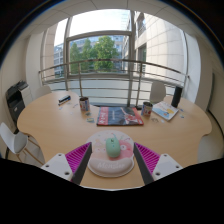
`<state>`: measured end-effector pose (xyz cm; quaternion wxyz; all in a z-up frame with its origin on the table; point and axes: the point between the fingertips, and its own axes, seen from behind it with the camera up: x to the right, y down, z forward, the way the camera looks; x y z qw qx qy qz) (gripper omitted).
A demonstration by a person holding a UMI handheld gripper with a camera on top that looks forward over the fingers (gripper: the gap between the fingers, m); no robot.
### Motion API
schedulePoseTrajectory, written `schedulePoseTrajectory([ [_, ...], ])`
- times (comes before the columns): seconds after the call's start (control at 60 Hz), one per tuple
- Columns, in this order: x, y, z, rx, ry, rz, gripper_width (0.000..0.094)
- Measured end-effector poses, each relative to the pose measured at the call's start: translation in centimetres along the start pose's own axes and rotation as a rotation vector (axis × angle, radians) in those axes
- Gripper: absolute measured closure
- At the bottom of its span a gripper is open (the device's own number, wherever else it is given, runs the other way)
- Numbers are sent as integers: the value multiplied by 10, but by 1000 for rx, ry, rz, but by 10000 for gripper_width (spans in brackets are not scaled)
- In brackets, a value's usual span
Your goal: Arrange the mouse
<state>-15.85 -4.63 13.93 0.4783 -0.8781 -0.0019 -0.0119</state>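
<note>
Gripper view: the mouse, pale green, lies on a round white pad at the counter's near edge, between the released fingers of the hand-held gripper. Likely light, rigid, smooth-shelled; grasp across its flanks.

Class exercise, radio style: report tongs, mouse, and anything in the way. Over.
Tongs open, no grip. Mouse between the fingers, resting on white round pad. Ahead on the table: book, two cups. Nothing blocking. Over.
</note>
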Motion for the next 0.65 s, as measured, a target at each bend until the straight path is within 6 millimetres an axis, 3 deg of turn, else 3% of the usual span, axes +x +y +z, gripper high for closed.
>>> schedulePoseTrajectory([
  [0.2,-8,5,-105,47,46,0,87],
  [0.383,-18,34,-182,54,68,-6,86],
  [0.5,-20,47,-210,56,65,0,86],
  [0.65,-18,54,-229,63,74,-6,87],
])
